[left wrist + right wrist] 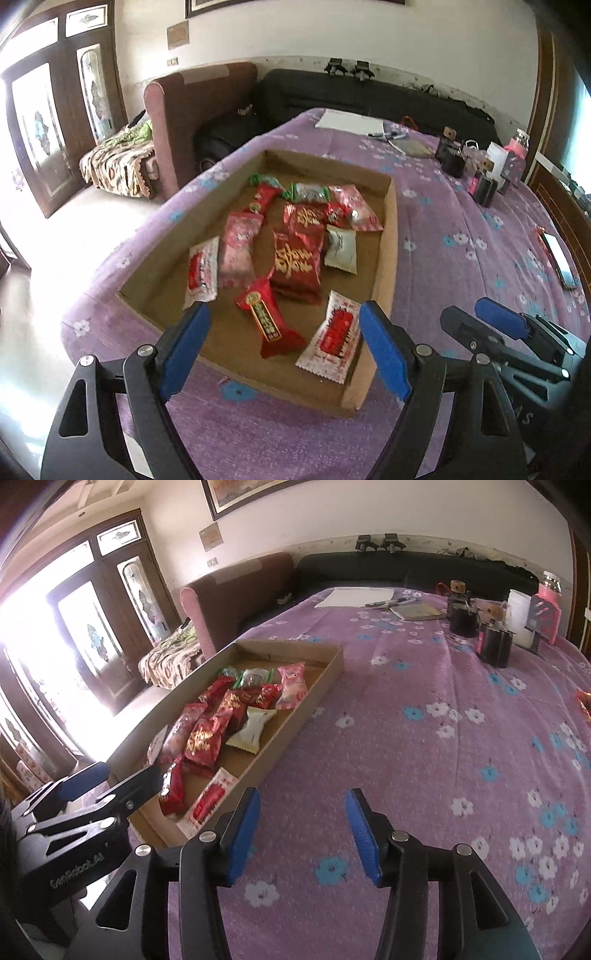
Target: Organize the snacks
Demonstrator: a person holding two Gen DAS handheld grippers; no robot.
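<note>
Wrapped snacks [295, 254] lie gathered in a shallow brown cardboard tray [388, 236] just ahead of the wide-open, empty left tool [284, 325]. The right tool [301, 808], also open and empty, hovers over purple floral tabletop cloth [424, 738]. This fits sorting ahead or finished.

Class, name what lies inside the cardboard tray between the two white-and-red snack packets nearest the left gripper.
In the left wrist view, a red twist-end candy lies on the cardboard tray floor between the white-and-red packets.

2 near, forward-down wrist views, both over the cardboard tray [386, 236].
</note>
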